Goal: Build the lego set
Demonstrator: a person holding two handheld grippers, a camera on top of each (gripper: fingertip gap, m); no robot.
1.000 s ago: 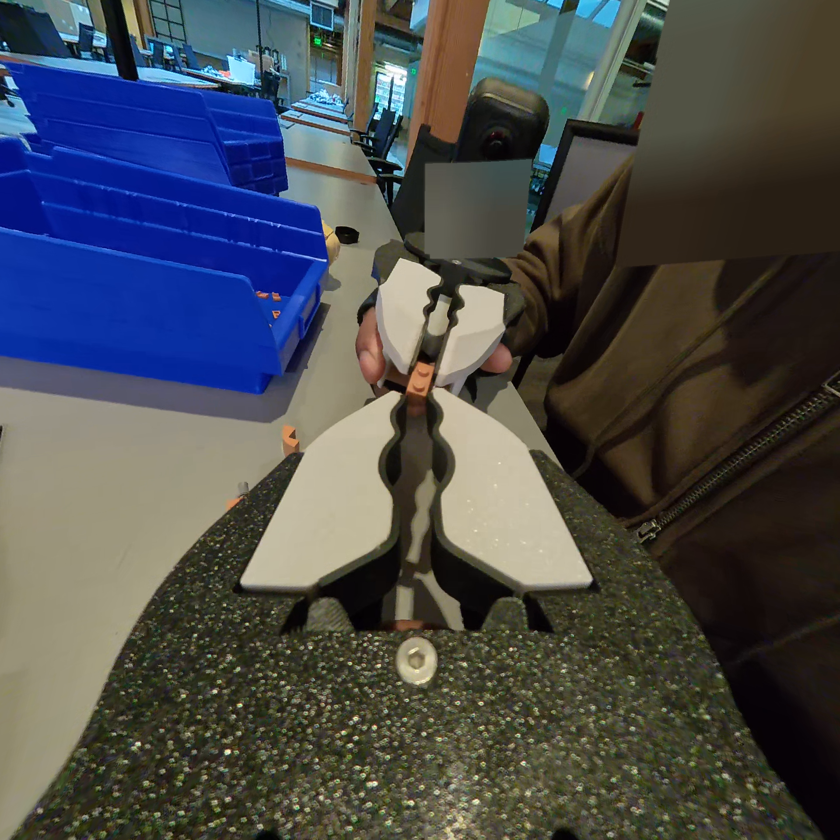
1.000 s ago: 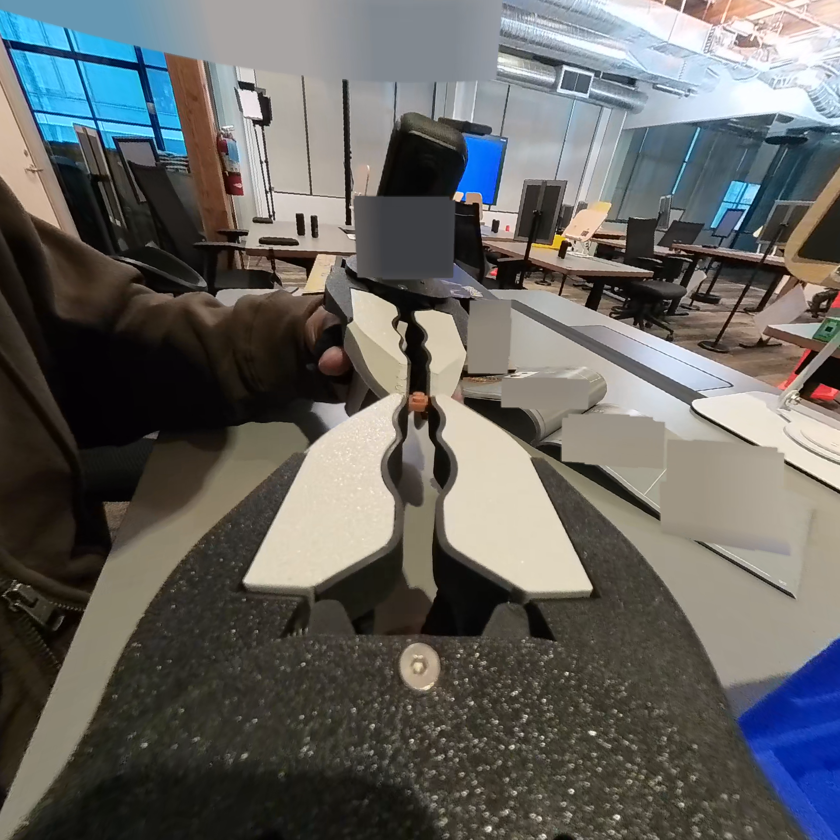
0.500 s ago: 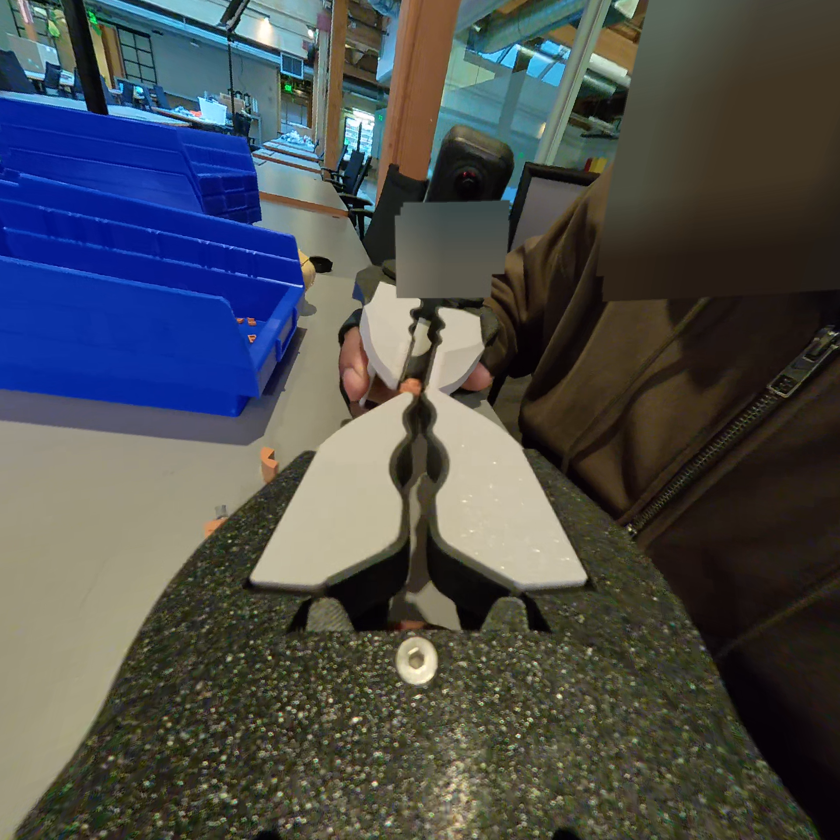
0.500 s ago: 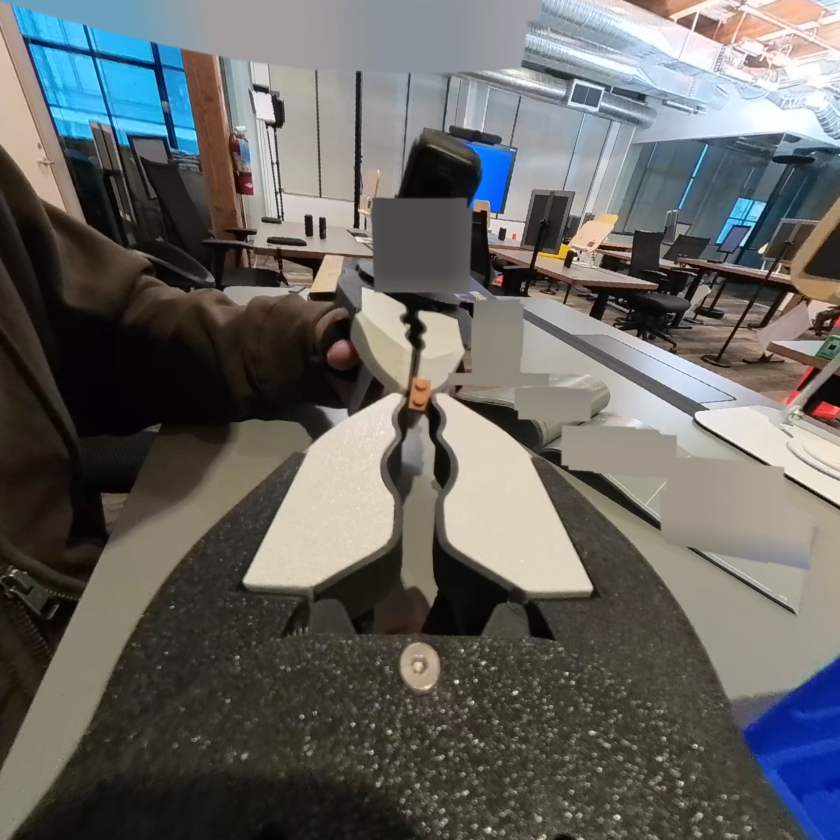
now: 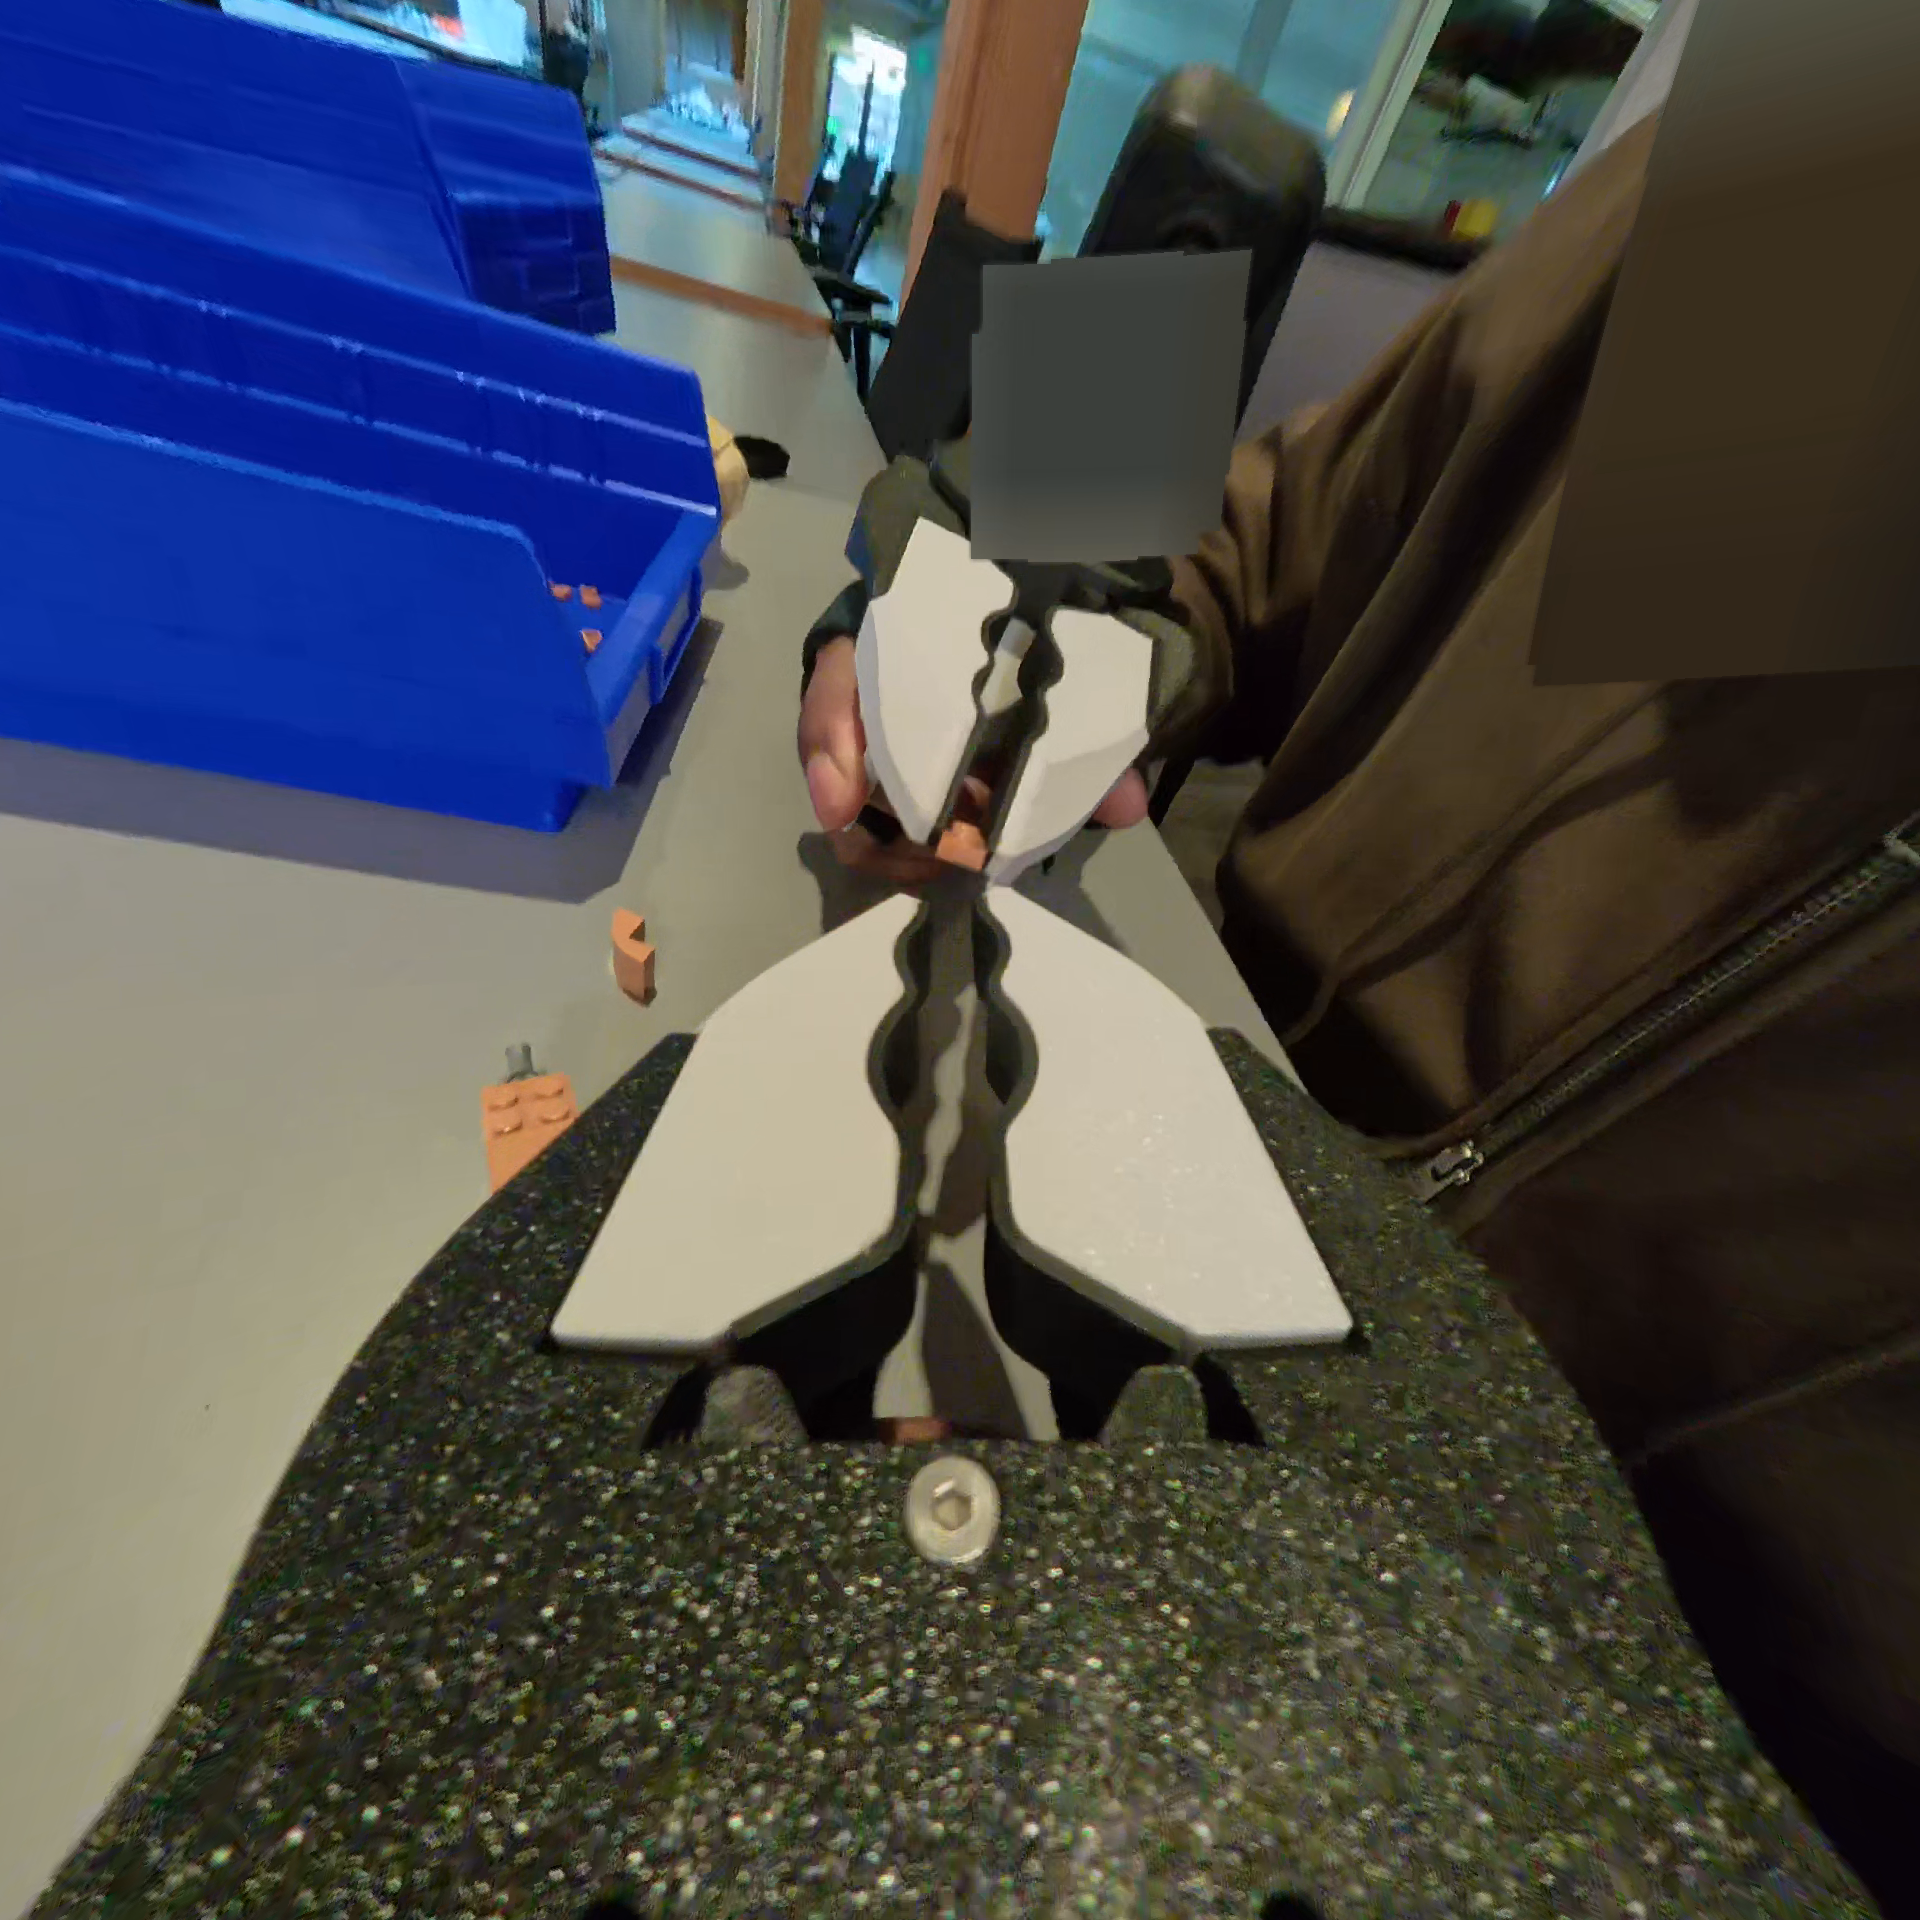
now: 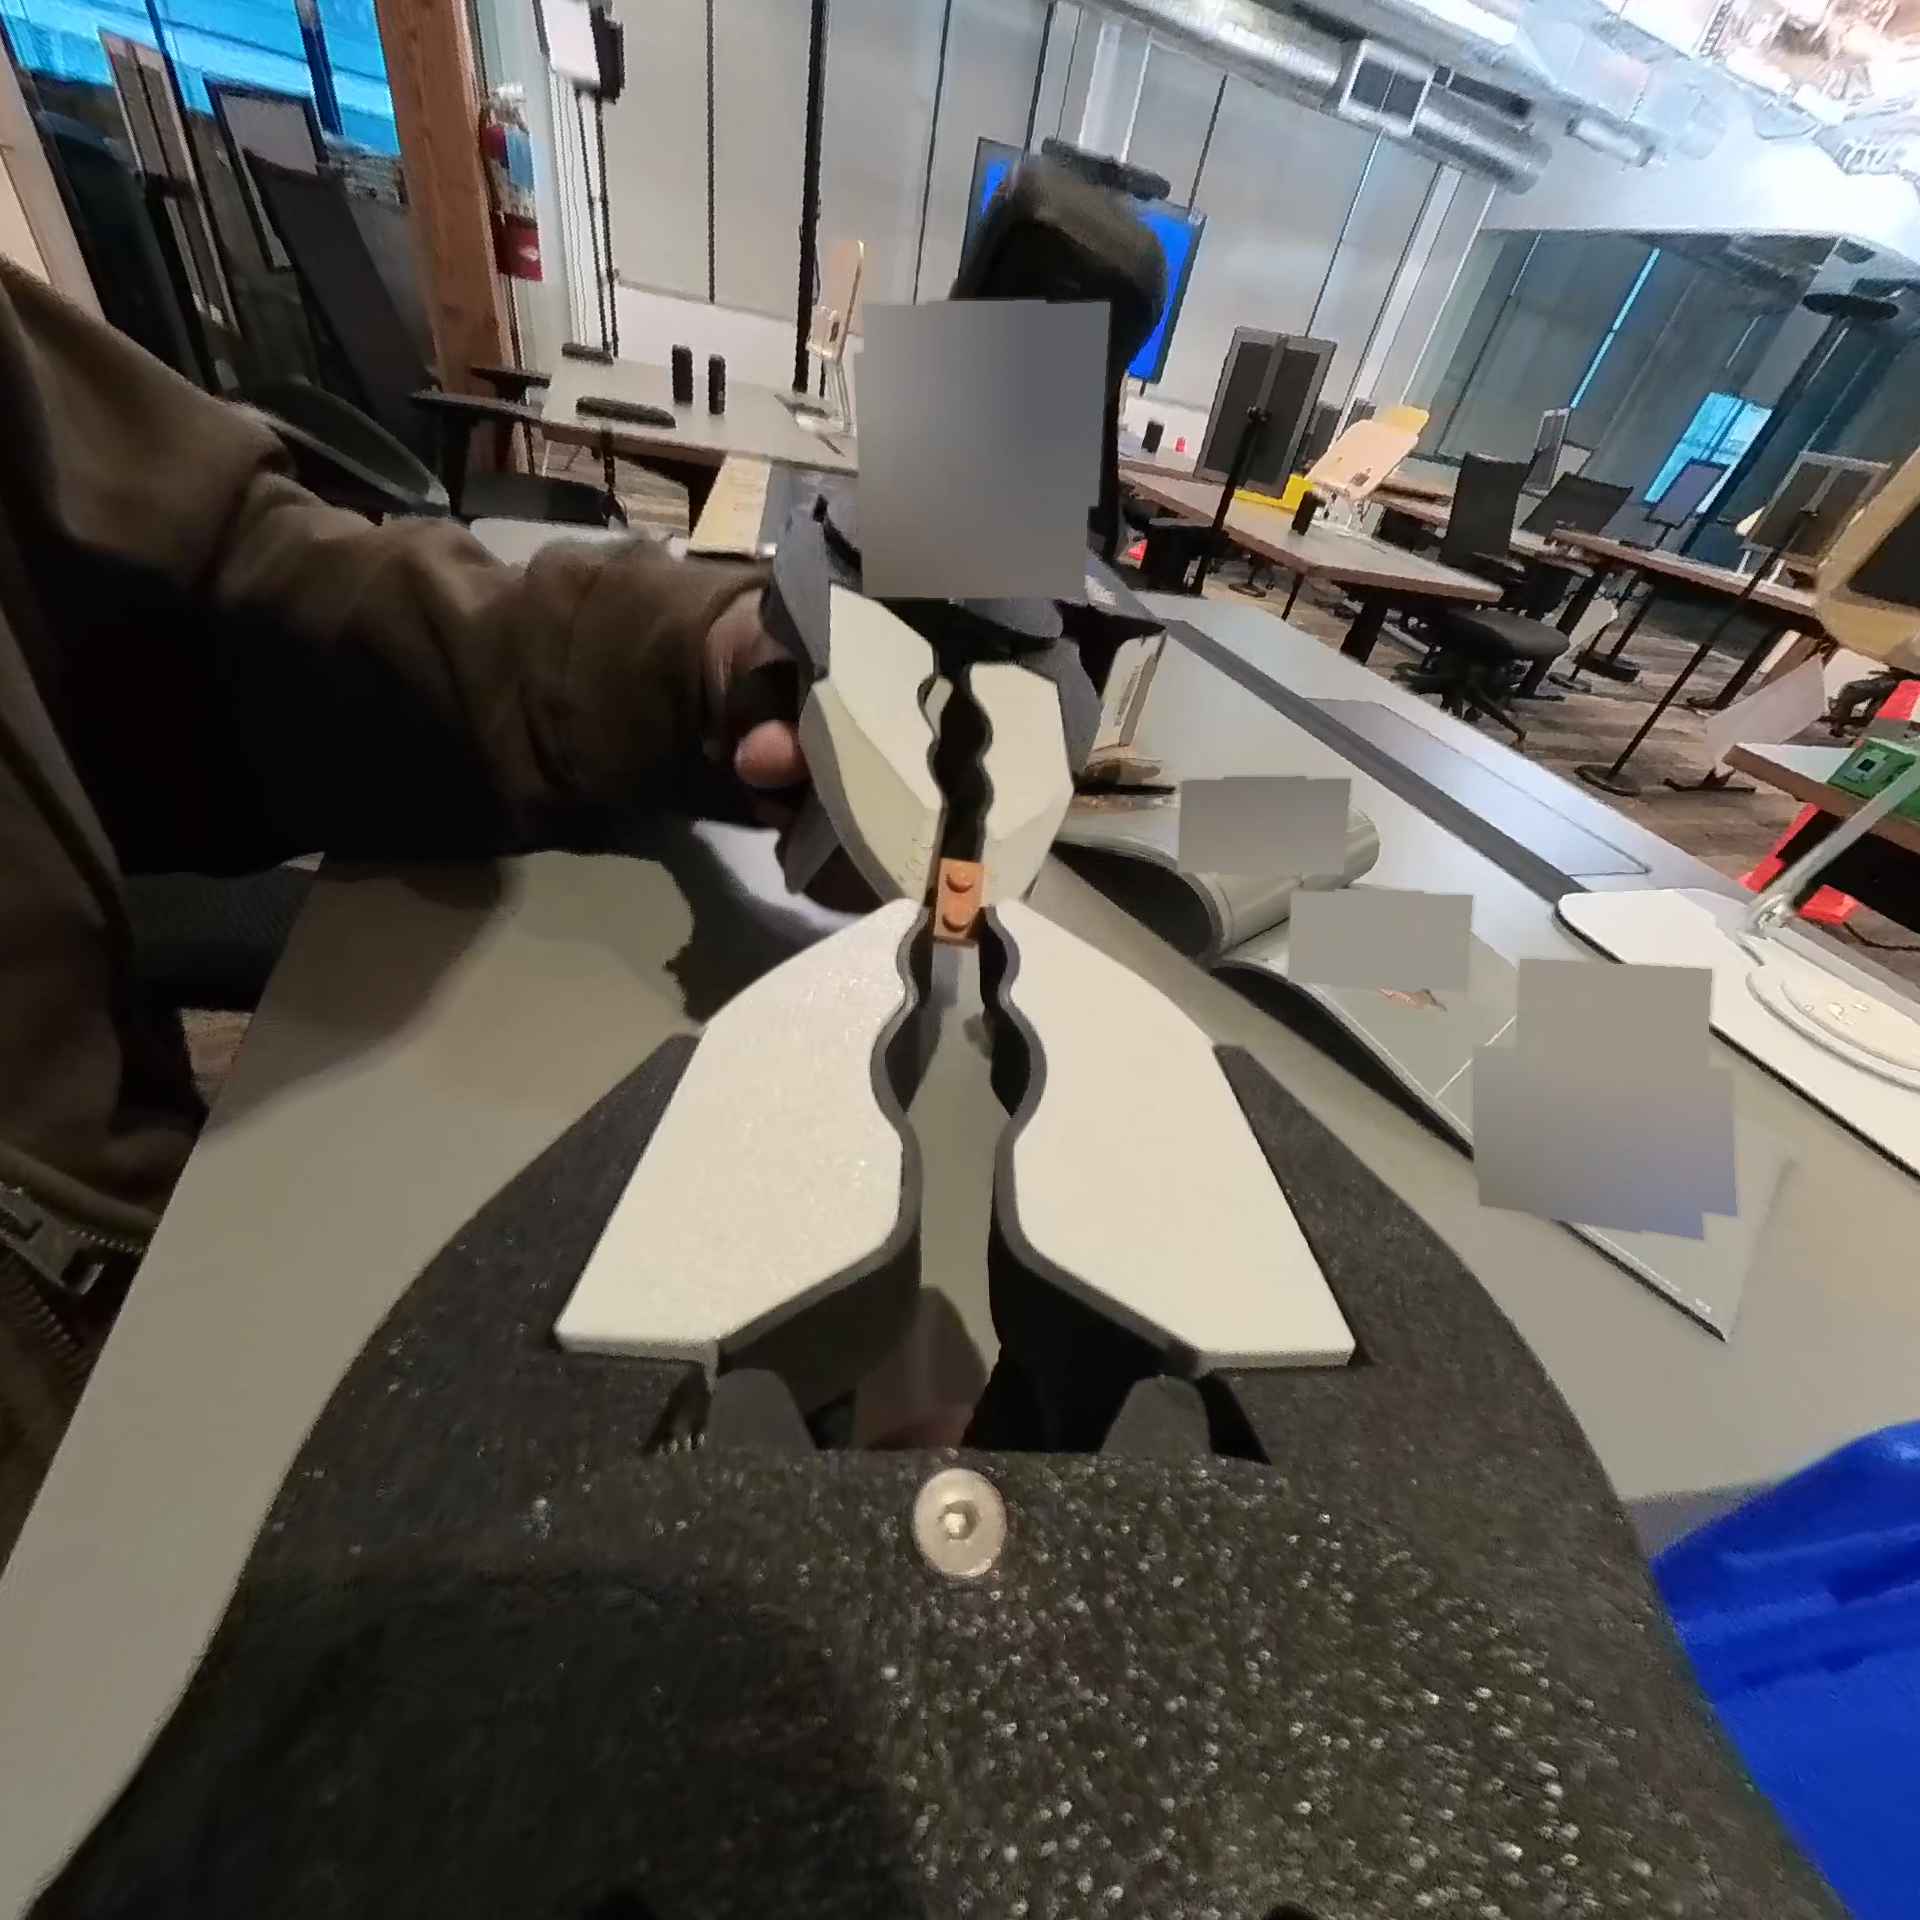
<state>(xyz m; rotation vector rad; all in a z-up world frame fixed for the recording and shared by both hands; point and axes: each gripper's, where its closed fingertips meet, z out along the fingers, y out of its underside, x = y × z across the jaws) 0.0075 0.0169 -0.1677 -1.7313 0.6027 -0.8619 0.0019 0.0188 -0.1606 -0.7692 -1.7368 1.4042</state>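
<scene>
Two tongs met tip to tip over one small orange-brown plastic lego plate, above the grey table.

The plate, judged light, rigid and slick, best held by its flat sides, sat pinched at the right gripper tips; the left gripper stood narrow, contents unclear. Both were hand-held, facing, roughly level. Loose orange bricks lay left of the left tongs.

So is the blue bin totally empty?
No, a few small orange bricks lie in the front corner of the blue bin in the left wrist view.
</scene>
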